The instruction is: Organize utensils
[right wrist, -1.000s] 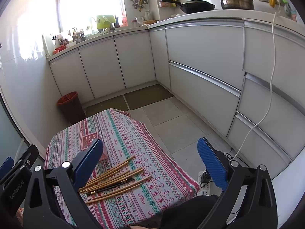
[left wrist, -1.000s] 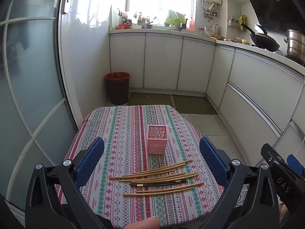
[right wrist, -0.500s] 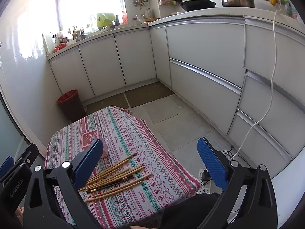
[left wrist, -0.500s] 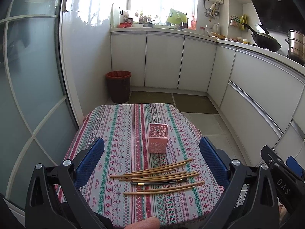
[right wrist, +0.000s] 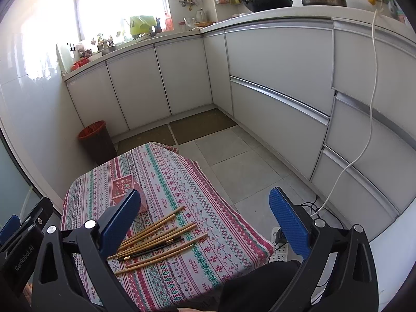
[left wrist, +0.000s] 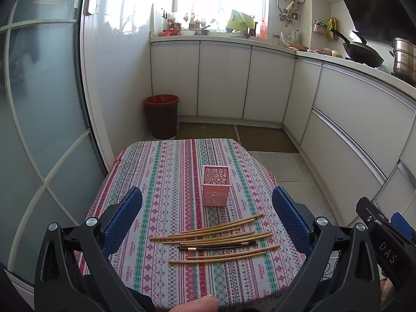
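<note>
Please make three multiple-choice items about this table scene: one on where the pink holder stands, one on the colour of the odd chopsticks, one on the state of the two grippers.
1. The pink holder stands
A. beyond the chopsticks
B. on the floor
C. on the counter

2. Among the wooden chopsticks, the odd pair is
A. white
B. black
C. red

3. The left gripper and right gripper are
A. both shut on chopsticks
B. both open, empty
C. one shut

Answers: 1 A, holder farther up the tablecloth; 2 B, dark sticks amid tan; 3 B, wide gaps, nothing held.

Chopsticks (right wrist: 156,241) beside pink holder (right wrist: 124,191)
</note>
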A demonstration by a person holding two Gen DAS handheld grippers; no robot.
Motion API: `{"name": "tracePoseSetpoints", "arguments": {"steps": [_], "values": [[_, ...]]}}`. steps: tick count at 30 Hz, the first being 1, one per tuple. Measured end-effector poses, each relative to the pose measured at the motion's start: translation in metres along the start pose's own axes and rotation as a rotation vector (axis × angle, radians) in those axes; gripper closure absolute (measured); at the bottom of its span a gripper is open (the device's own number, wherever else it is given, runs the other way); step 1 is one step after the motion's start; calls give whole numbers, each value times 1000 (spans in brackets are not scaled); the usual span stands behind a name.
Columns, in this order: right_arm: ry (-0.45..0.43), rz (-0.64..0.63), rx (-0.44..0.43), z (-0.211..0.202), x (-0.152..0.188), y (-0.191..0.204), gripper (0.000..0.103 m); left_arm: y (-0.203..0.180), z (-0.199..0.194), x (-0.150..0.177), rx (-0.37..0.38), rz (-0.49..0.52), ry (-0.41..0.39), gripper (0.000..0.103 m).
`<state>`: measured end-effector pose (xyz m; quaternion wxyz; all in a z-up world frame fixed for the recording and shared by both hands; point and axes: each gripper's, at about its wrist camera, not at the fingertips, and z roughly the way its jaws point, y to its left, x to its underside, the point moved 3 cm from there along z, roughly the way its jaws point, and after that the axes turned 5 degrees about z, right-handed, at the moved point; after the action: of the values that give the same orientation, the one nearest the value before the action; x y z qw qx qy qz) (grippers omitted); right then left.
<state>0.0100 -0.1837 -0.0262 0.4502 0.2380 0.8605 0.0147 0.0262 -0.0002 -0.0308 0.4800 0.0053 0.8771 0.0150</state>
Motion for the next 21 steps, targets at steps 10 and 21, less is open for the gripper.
{"name": "tracePoseSetpoints", "arguments": {"steps": [10,21], "values": [[2,2,4,1,2,-1,7,0,1,0,0,1,4,7],[4,3,3,1,2,-1,7,1,4,1,-3,4,5,7]]}}
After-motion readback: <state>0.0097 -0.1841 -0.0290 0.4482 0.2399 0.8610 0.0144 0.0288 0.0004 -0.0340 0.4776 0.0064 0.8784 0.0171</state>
